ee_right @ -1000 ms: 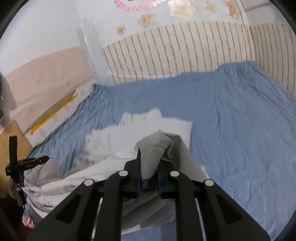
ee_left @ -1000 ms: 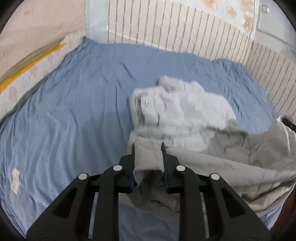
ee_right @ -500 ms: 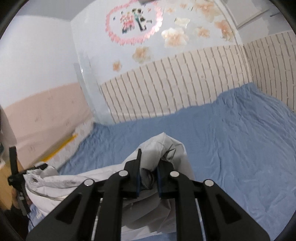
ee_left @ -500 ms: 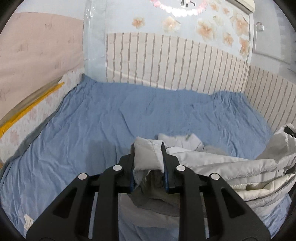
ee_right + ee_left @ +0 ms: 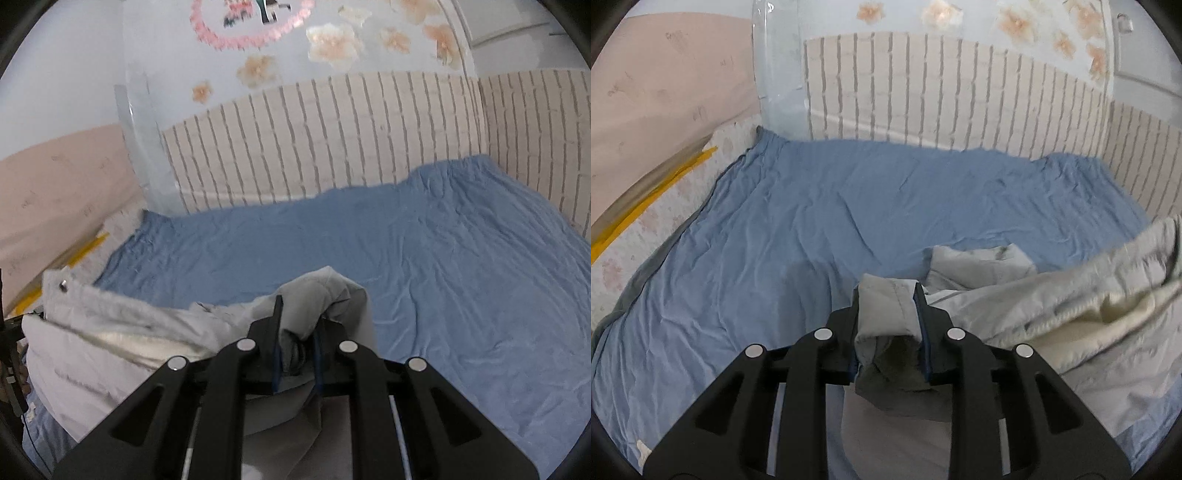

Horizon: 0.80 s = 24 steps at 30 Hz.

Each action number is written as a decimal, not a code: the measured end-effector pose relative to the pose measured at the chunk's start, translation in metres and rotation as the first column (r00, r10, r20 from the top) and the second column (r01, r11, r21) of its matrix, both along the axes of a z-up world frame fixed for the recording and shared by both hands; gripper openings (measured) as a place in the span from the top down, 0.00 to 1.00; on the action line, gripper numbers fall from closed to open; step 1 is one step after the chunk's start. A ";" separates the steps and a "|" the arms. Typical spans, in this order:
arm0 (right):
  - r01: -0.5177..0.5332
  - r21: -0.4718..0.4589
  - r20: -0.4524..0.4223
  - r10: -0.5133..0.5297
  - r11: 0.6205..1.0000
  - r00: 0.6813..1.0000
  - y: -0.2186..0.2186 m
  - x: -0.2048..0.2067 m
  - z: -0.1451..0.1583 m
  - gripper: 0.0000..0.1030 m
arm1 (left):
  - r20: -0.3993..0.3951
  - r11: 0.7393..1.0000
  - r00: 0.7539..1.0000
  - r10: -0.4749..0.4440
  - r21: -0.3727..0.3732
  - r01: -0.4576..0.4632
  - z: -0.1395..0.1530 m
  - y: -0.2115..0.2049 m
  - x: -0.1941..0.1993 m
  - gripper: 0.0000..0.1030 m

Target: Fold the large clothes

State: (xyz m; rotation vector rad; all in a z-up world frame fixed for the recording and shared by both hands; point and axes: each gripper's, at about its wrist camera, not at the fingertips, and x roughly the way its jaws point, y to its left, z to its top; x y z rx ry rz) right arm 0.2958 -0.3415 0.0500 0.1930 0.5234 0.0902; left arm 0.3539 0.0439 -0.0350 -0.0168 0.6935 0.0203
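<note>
A large light grey padded jacket (image 5: 1052, 310) with a cream lining hangs stretched between my two grippers above a blue bedsheet (image 5: 812, 229). My left gripper (image 5: 886, 299) is shut on a folded grey edge of it. The jacket runs off to the right there. My right gripper (image 5: 297, 310) is shut on another bunched grey edge, and the jacket (image 5: 110, 332) runs off to the left. A small part of the jacket still rests on the sheet (image 5: 443, 266).
The bed is bounded by a striped padded wall (image 5: 942, 92) at the back and right and a pink wall (image 5: 646, 92) on the left. A yellow strip (image 5: 646, 199) lies along the left bed edge. The other gripper's black frame (image 5: 9, 332) shows at far left.
Both grippers have lifted the jacket off the sheet. The crumpled heap that lay on the bed a second ago now hangs taut between them.
</note>
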 end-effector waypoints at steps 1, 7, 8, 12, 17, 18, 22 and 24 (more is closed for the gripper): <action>0.000 -0.015 -0.018 0.000 1.000 1.000 0.002 0.010 -0.005 0.88 | -0.008 1.000 1.000 0.002 0.001 -0.002 -0.005 0.000 0.006 0.75; -0.025 -0.107 -0.146 0.009 0.994 0.989 0.013 0.068 -0.041 0.88 | -0.097 1.000 0.995 0.016 0.029 -0.013 -0.057 0.001 0.058 0.73; -0.031 -0.115 -0.171 0.011 0.993 0.985 0.015 0.077 -0.049 0.88 | -0.113 0.999 0.993 0.018 0.032 -0.015 -0.066 0.000 0.064 0.73; -0.049 -0.131 -0.239 0.017 0.990 0.971 0.021 0.097 -0.073 0.87 | -0.181 1.000 0.983 0.023 0.018 -0.020 -0.096 0.002 0.081 0.71; -0.029 -0.126 -0.240 -0.002 0.992 0.971 0.021 0.095 -0.066 0.83 | -0.153 0.998 0.986 0.060 0.005 -0.060 -0.086 0.005 0.080 0.35; -0.027 -0.119 -0.241 -0.003 0.993 0.971 0.021 0.094 -0.064 0.81 | -0.135 0.998 0.989 0.061 -0.001 -0.062 -0.081 0.009 0.074 0.16; -0.021 -0.040 -0.245 0.011 0.999 0.970 0.011 0.086 -0.055 0.71 | -0.102 0.997 0.994 0.035 -0.062 -0.041 -0.060 0.014 0.058 0.05; -0.019 0.010 -0.249 0.021 1.000 0.968 0.004 0.083 -0.050 0.64 | -0.093 0.998 0.995 0.030 -0.059 -0.036 -0.051 0.013 0.053 0.05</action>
